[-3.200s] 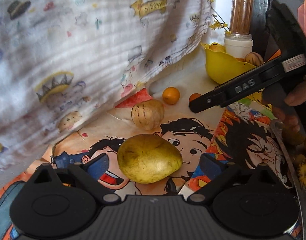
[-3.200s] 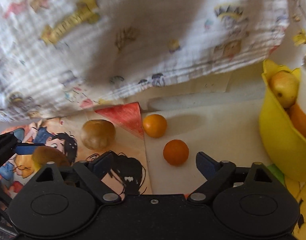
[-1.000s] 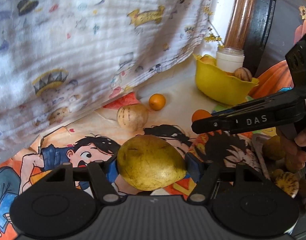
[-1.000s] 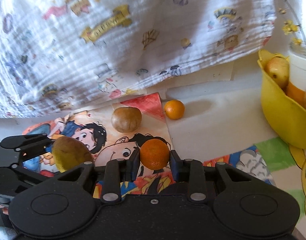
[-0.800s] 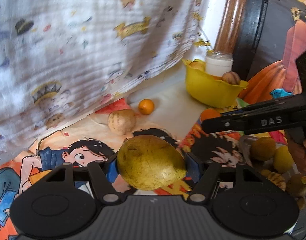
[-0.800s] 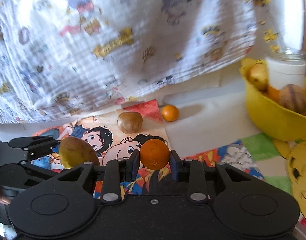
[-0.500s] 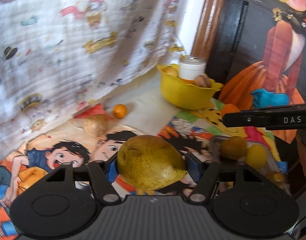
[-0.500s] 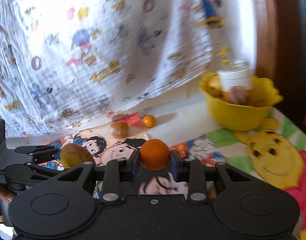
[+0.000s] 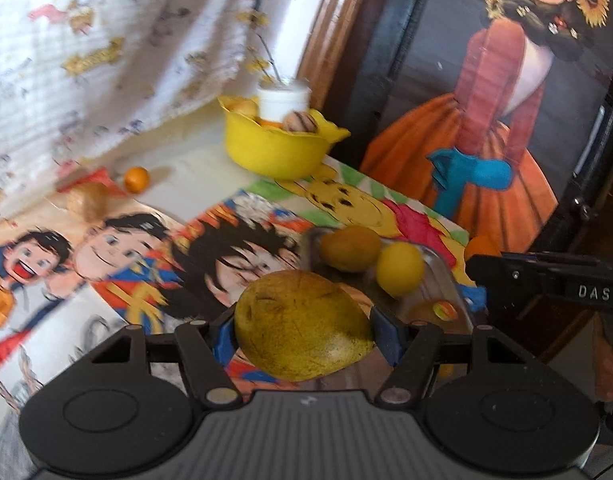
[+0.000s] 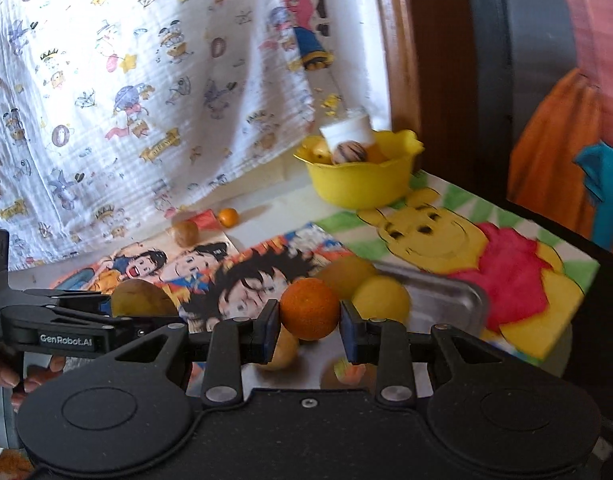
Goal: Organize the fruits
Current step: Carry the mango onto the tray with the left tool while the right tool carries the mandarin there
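My left gripper [image 9: 304, 330] is shut on a large yellow-green mango [image 9: 302, 326] and holds it above the near end of a metal tray [image 9: 446, 270]. My right gripper [image 10: 308, 326] is shut on a small orange [image 10: 309, 309] above the same tray [image 10: 450, 292]. The tray holds a brownish fruit [image 9: 350, 249], a yellow lemon [image 9: 400, 268] and a few smaller fruits. On the cartoon mat, a small orange [image 9: 136, 179] and a tan round fruit [image 9: 87, 202] lie far back by the cloth. The right gripper's arm [image 9: 546, 286] crosses the left wrist view.
A yellow bowl [image 9: 276, 148] with fruits and a white jar [image 9: 284, 101] stands at the back. A patterned white cloth [image 10: 126, 80] hangs along the left. A dark panel with a painted figure [image 9: 506, 80] rises behind the table's right edge.
Both grippers have swung right and lifted, each still holding its fruit. The metal tray with fruits has come into view below them; the loose fruits by the cloth now lie farther away.
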Available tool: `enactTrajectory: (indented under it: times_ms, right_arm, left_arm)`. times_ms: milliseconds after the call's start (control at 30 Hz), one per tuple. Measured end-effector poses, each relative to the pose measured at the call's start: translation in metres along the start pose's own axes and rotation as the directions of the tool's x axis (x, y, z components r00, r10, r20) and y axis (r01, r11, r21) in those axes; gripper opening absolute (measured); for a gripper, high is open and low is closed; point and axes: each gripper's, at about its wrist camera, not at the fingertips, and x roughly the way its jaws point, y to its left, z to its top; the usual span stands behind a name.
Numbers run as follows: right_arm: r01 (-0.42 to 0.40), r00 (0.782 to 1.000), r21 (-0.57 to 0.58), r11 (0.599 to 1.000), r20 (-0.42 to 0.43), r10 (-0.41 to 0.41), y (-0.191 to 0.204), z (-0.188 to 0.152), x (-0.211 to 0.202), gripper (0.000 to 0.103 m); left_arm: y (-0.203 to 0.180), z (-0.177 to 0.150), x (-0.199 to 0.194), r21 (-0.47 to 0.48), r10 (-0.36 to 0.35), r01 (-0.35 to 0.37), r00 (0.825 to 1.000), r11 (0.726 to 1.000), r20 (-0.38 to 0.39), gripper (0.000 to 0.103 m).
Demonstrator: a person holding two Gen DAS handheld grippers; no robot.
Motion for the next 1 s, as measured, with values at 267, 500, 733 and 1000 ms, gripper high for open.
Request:
enactTrajectory:
  times_ms: [267,500,733,1000]
  right_arm:
    - [0.064,0.998,0.017,0.998,-0.008,-0.064,-0.007,-0.048,-0.022,0.034]
    - [0.095,0.995,0.0,0.995,-0.01,-0.095,-0.007,-0.068,-0.02,0.034]
    - [0.129,0.991,-0.06,0.99,-0.015,-0.13,-0.002,-0.078,-0.009,0.034]
    - [0.149,0.988,-0.099,0.984,-0.032,-0.152,-0.001,-0.087,0.001,0.034]
  left_arm:
    - [-0.027,-0.022,0.016,0.034,-0.033,0.035,0.997,0.999,-0.069,0.071]
    - [-0.036,-0.03,0.029,0.054,-0.022,0.028,0.994,0.998,-0.106,0.071]
    - [-0.037,-0.033,0.036,0.067,-0.009,0.018,0.992,0.998,-0.129,0.071]
    - [-0.039,-0.032,0.043,0.087,-0.001,0.012,0.991,0.996,-0.132,0.071]
